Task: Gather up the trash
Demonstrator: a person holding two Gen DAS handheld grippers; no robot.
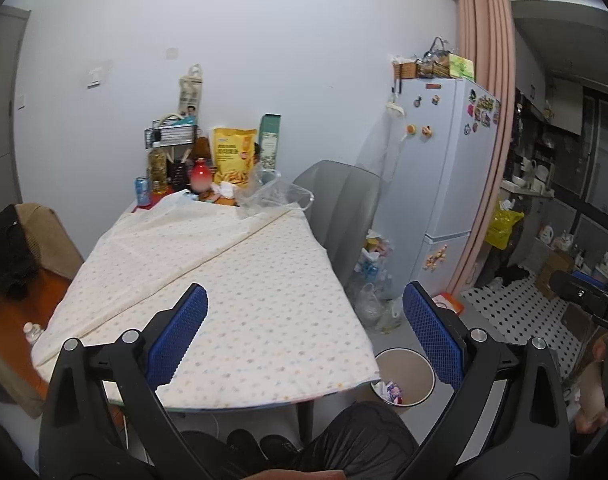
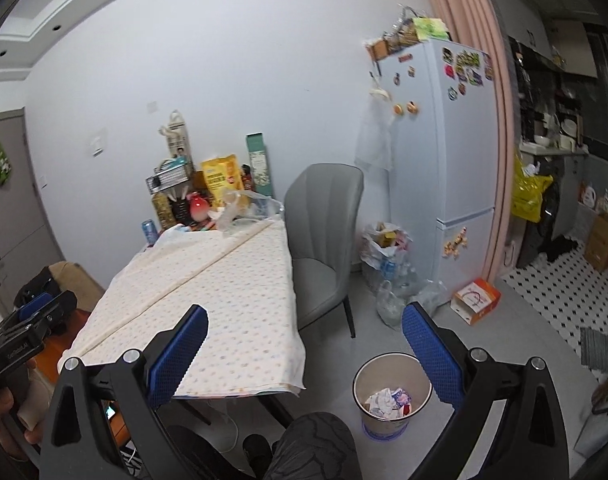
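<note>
A small round trash bin stands on the floor by the table's near right corner, with crumpled wrappers inside; it also shows in the left wrist view. My left gripper is open and empty above the near end of the cloth-covered table. My right gripper is open and empty, held between the table's corner and the bin. Crumpled clear plastic and white tissue lie at the table's far end.
A grey chair stands right of the table. Bags of rubbish and an orange box lie by the white fridge. Snack bag, bottles, a can and a rack crowd the table's far end. My knee is below.
</note>
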